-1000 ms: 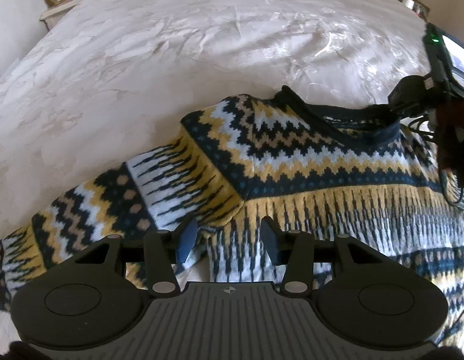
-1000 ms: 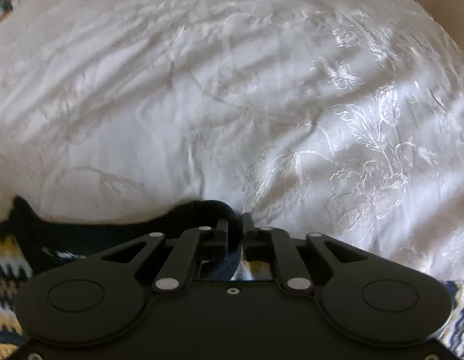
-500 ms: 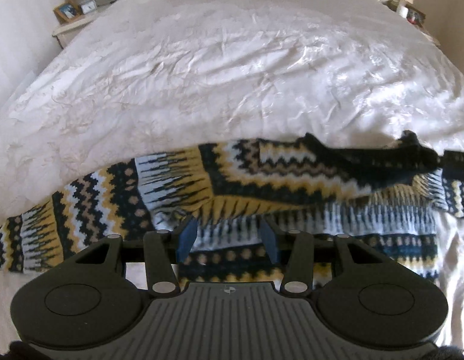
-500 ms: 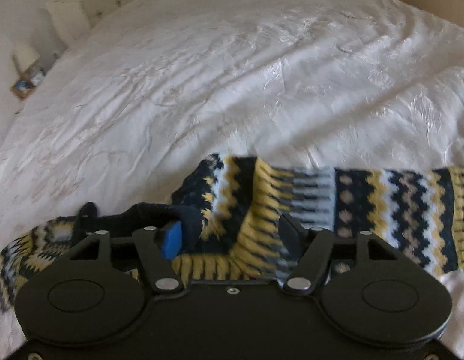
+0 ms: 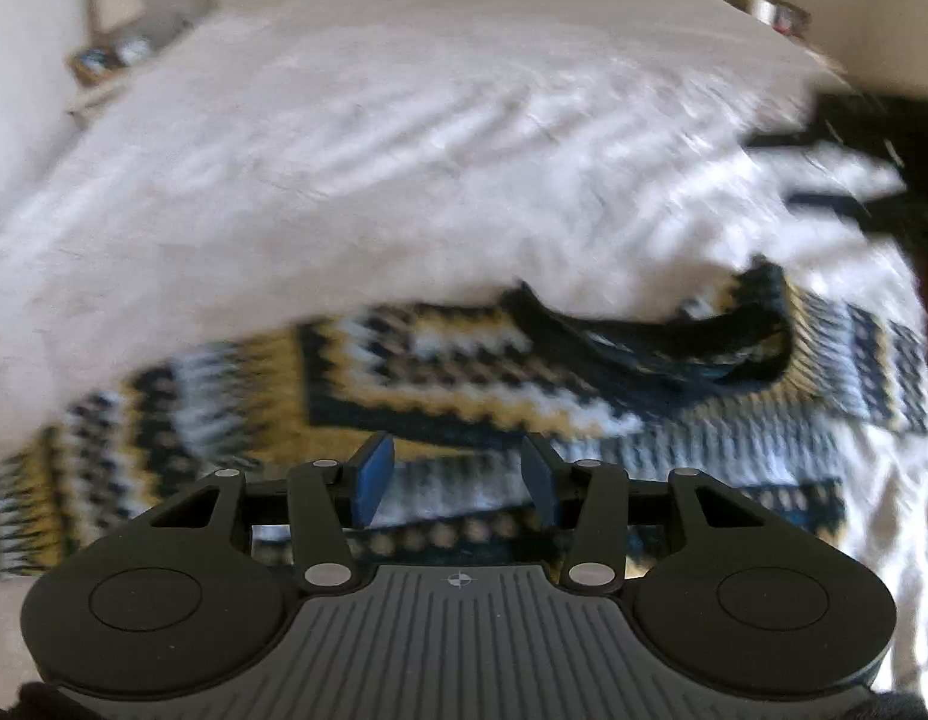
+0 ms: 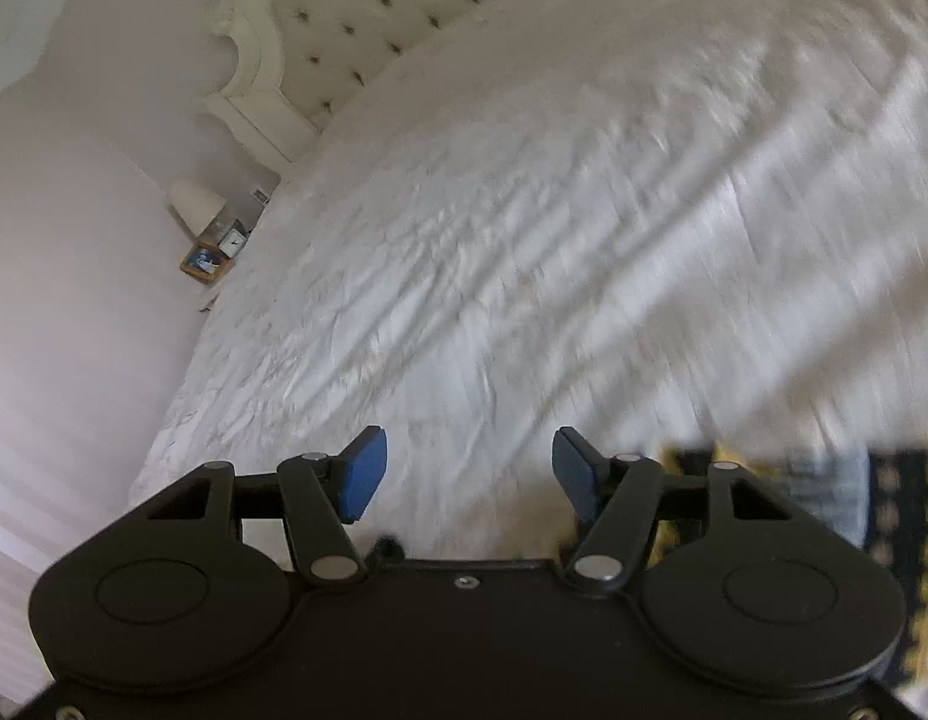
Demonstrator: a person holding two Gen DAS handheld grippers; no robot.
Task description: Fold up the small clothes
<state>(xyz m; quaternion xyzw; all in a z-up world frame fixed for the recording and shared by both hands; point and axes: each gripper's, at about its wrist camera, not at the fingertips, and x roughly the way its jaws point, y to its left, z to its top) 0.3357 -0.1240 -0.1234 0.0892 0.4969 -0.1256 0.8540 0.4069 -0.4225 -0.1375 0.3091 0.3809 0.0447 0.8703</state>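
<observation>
We see patterned sweater flat on bedspread, ahead of left gripper, jaws apart, empty. Right gripper jaws closing, nothing between; sweater off right side.

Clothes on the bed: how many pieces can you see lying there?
1. A single patterned sweater in navy, yellow and white lies spread across the near part of the white bedspread; its sleeve shows at the right wrist view's edge. Anything beyond the frames stays unseen.

Motion-blurred patterned sweater, its sleeve ends cut off at both edges of the left view.
</observation>
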